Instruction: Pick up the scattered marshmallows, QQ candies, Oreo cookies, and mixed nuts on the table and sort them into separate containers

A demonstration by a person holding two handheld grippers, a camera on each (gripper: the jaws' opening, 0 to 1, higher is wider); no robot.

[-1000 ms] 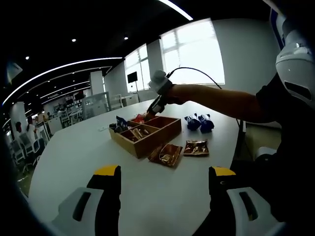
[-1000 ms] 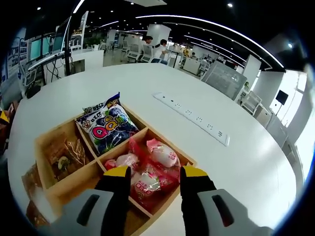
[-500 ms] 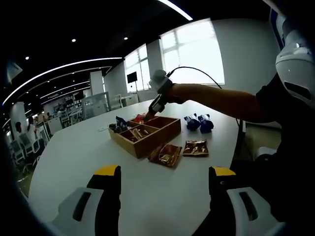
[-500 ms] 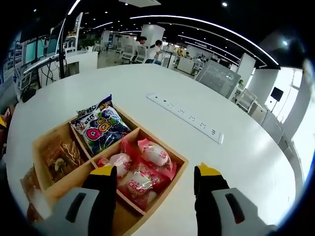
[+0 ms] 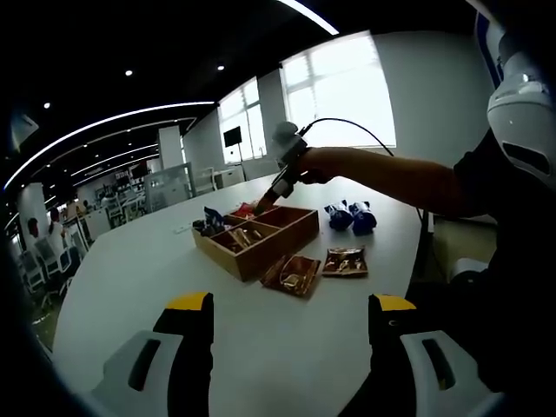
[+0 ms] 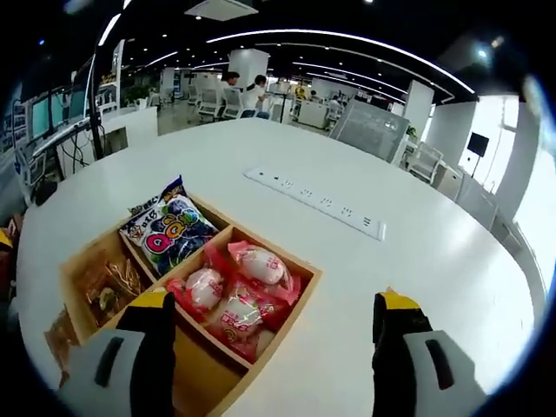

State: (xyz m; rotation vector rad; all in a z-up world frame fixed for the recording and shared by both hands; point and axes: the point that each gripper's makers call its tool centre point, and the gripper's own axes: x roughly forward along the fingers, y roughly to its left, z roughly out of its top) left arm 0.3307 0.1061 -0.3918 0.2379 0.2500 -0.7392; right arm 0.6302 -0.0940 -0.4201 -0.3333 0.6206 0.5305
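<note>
At the near edge of the left gripper view, left gripper [image 5: 287, 334] low over the white worktop [image 5: 139, 269], jaws spread wide, nothing between them. Beyond, two brown nut packets [image 5: 294, 272] flat on the worktop, just beside the near wall of the wooden tray [image 5: 261, 236]; the second brown packet [image 5: 346, 261] lies to the right of the first, close to it but apart. Tray divided into compartments; brown packets visible in the near one. Past the tray's right end, two blue cookie packs [image 5: 350, 215] side by side, near the far worktop edge. A person's arm [image 5: 382, 174] reaches in from the right; the other gripper at its end points down over the tray's far side. Large bright window [image 5: 339, 91] behind.

In the right gripper view, right gripper [image 6: 274, 334] jaws wide apart, empty, over the tray's [image 6: 287, 295] near corner. Directly ahead, pink-and-white marshmallow packs [image 6: 230, 291] piled in the nearest right compartment. Next compartment back holds a blue QQ candy bag [image 6: 167, 233], its top edge leaning over the tray wall. Left compartment holds brown nut packets [image 6: 109, 285]. A further brown packet [image 6: 59, 334] lies on the worktop outside the tray's left wall. Further out, a long white power strip [image 6: 317, 202] lies flat, well apart from the tray. Far off, desks, chairs and seated people [image 6: 243, 87].
</note>
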